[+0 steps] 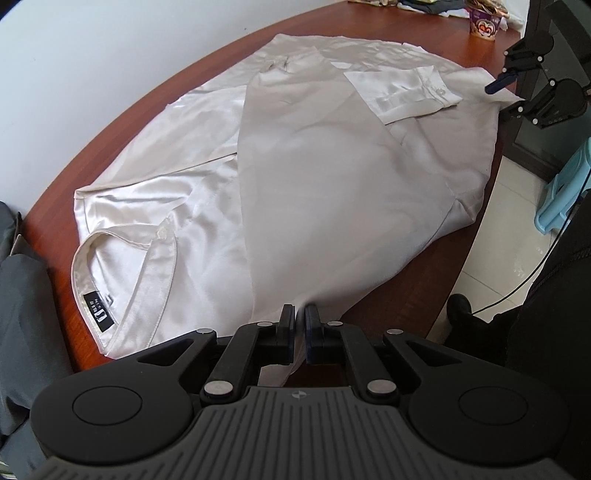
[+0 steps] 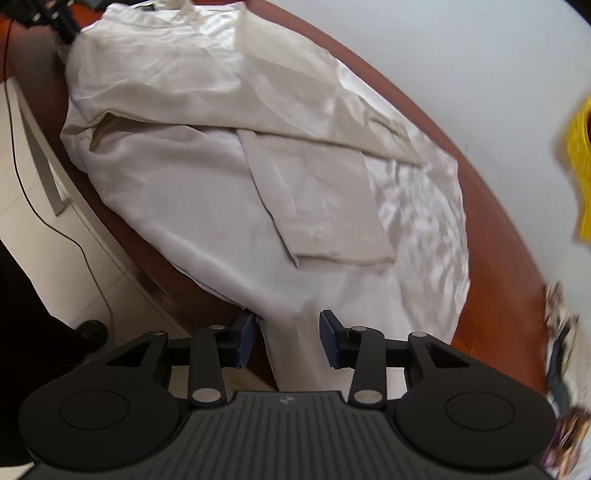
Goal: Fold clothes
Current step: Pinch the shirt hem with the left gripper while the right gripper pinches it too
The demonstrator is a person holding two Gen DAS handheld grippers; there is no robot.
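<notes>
Folding the shirt lengthwise at the table's near edge
Left gripper clenched on fabric, right gripper apart, straddling the hem; next: clamp, carry both across

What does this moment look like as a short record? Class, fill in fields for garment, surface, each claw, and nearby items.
garment: cream satin shirt, partly folded, one cuffed sleeve laid across it
surface: reddish wooden table
left claw: shut on the shirt's near edge
right claw: jaws apart, shirt fabric between them, pads not clearly pressing
nearby items: purple cup at the far table edge; grey cloth beside the collar
</notes>
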